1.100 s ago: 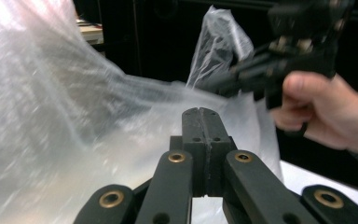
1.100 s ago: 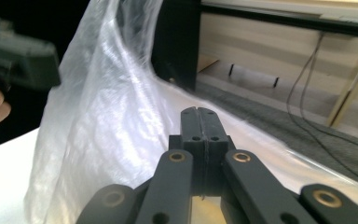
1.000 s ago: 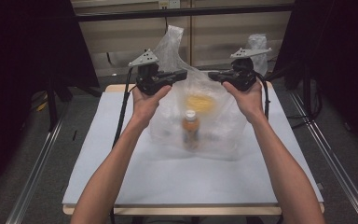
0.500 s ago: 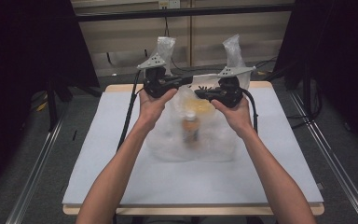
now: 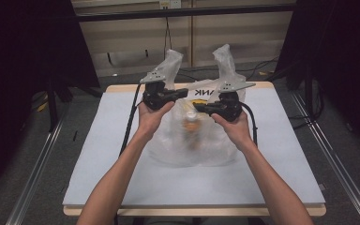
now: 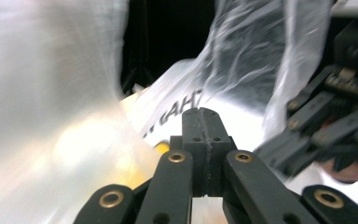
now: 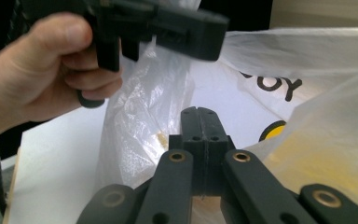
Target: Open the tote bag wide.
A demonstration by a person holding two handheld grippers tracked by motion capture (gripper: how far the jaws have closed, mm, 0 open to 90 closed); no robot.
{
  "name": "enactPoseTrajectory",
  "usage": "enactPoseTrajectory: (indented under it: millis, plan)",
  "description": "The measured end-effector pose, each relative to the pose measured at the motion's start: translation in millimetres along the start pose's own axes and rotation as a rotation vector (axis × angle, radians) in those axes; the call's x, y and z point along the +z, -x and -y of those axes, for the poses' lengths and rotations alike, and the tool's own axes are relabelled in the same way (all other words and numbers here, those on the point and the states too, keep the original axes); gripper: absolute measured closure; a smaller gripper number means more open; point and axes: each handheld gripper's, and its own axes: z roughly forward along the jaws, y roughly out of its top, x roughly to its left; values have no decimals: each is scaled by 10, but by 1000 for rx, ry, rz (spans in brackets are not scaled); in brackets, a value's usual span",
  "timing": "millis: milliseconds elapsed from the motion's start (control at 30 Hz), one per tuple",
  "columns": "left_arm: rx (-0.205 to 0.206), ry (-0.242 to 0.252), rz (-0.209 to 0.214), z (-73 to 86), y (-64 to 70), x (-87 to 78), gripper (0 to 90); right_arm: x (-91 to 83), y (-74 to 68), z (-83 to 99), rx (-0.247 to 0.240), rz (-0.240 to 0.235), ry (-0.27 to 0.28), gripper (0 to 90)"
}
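Now the bottle (image 5: 191,127) stands in the plastic bag (image 5: 187,150) at the table (image 5: 98,164) middle. Above it, left gripper (image 5: 180,92) and right gripper (image 5: 200,108), each clamped on a handle (image 5: 171,63), face inward.

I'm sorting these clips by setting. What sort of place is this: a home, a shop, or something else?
Most likely a lab or recording studio, not a home. A bare white-topped table stands between black curtains, with metal floor rails alongside, and the person works a clear plastic bag with cabled handheld grippers.
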Motion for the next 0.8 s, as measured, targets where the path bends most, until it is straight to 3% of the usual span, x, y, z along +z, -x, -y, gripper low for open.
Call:
enactPoseTrajectory:
  millis: [100,367,467,533,667,800]
  plan:
    - [-24,-25,0,126,-56,9,900,-5,-9,68,-10,12,-15,900]
    - [-26,-60,12,329,-9,13,900,-83,-92,115,-31,12,-16,900]
    - [-49,-65,11,465,3,-15,900,-109,-137,192,-34,21,-41,900]
    - [-96,-47,41,541,-24,-47,900,-123,-141,242,-19,22,-48,900]
    - [-27,-131,15,675,7,-92,900,-143,-164,354,-22,20,-70,900]
    - [-21,-159,33,800,26,-122,900,-144,-139,463,-10,26,-82,900]
